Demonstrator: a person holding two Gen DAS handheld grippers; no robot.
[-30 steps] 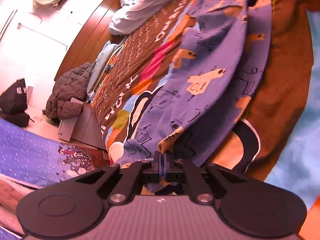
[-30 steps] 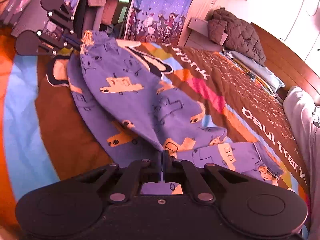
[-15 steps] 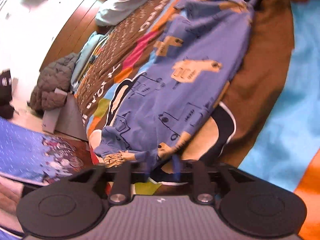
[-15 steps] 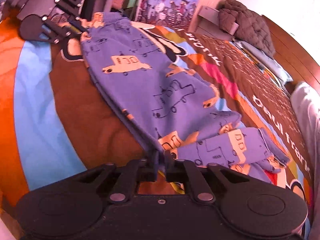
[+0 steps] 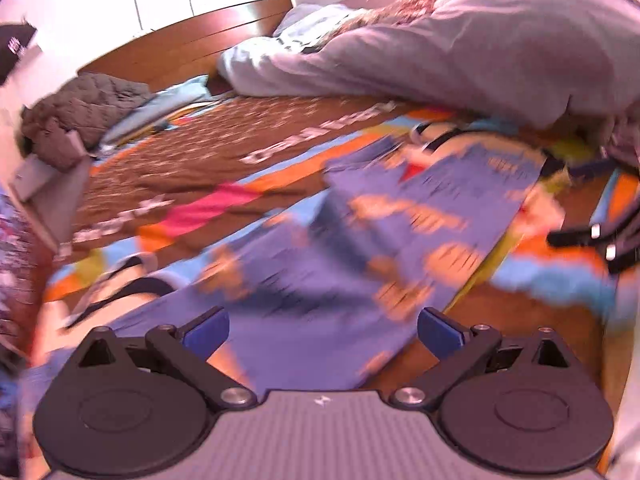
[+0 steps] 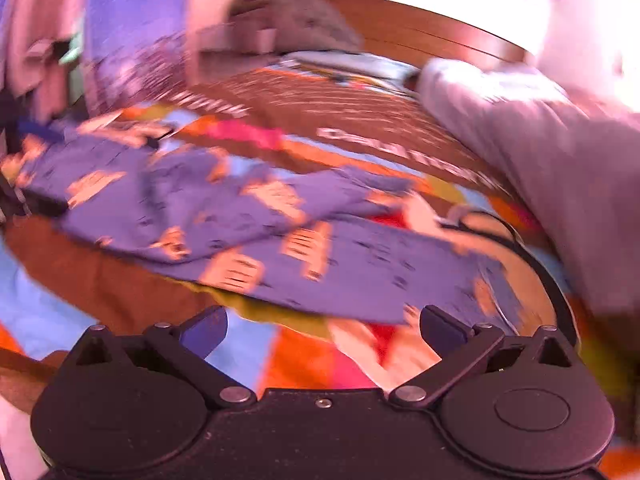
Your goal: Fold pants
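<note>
The blue pants (image 5: 360, 248) with orange car prints lie flat on the colourful bedspread, one leg folded over the other. They also show in the right wrist view (image 6: 248, 232). Both views are motion-blurred. My left gripper (image 5: 322, 330) is open and empty, just above the near end of the pants. My right gripper (image 6: 322, 328) is open and empty, above the bedspread at the pants' near edge. The right gripper's black fingers (image 5: 592, 236) show at the right edge of the left wrist view.
A brown patterned bedspread (image 5: 192, 152) covers the bed. A grey duvet (image 5: 460, 52) is piled at the far right, also in the right wrist view (image 6: 540, 152). A wooden headboard (image 5: 180, 48) and a grey quilted jacket (image 5: 80, 112) lie beyond.
Both grippers were shut on the pants' edge a second ago. They have let go and opened wide. Both cameras have swung round to face the head of the bed.
</note>
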